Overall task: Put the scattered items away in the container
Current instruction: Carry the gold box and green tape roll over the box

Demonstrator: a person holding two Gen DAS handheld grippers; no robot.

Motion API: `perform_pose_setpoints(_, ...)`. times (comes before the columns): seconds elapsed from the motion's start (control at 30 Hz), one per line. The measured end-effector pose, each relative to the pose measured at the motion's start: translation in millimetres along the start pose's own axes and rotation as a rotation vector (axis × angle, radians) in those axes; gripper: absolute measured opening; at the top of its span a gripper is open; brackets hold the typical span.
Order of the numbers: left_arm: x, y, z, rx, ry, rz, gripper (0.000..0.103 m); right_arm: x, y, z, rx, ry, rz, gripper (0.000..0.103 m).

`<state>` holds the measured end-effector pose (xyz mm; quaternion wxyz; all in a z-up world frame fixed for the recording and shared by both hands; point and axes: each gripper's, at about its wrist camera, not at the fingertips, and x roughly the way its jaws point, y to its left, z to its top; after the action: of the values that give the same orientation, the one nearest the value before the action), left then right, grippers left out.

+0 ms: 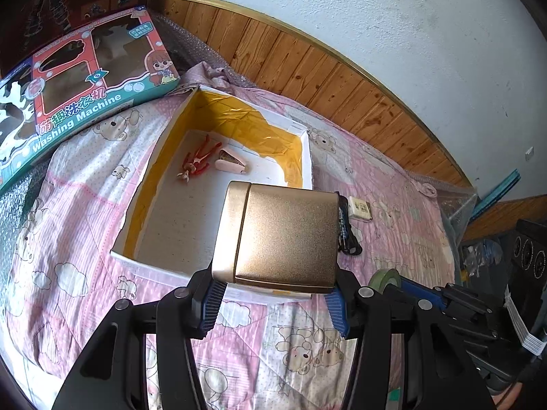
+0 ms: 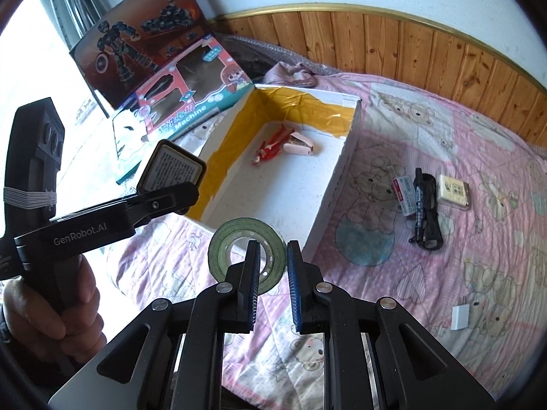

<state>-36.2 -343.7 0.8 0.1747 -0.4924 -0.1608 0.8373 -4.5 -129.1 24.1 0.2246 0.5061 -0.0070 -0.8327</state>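
Left gripper clamps a gold box above the pink quilt, near wood-panelled wall.

My left gripper is clamped on a gold metallic box; my right gripper pinches a green tape roll.

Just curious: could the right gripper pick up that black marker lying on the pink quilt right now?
Probably not yet: the right gripper already holds a green tape roll, though the black marker lies unobstructed on the pink quilt.
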Motion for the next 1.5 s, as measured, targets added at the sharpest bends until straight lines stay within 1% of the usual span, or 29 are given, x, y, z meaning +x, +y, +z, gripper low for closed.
perform_pose_setpoints(0.23, 12.4, 12.6, 13.2, -0.031, 0.017, 0.008, 0.053, 10.1, -3.5, 24.5, -0.014, 0.0, 0.003, 0.016)
perform_pose_setpoints(0.63, 43.7, 15.6, 37.6, -0.039, 0.063, 0.013, 0.053, 31.6, -7.7, 76.9, -0.064, -0.013, -0.006, 0.016)
perform_pose_setpoints(1.23, 105.3, 9.4, 69.5, -0.021, 0.148, 0.034, 0.053, 78.4, -48.3, 137.0, -0.095, 0.015, -0.052, 0.016)
perform_pose_setpoints(1.5, 134.3, 6.8, 77.7, -0.02, 0.189, 0.043, 0.053, 105.5, -59.0, 154.8, -0.117, 0.038, -0.058, 0.016)
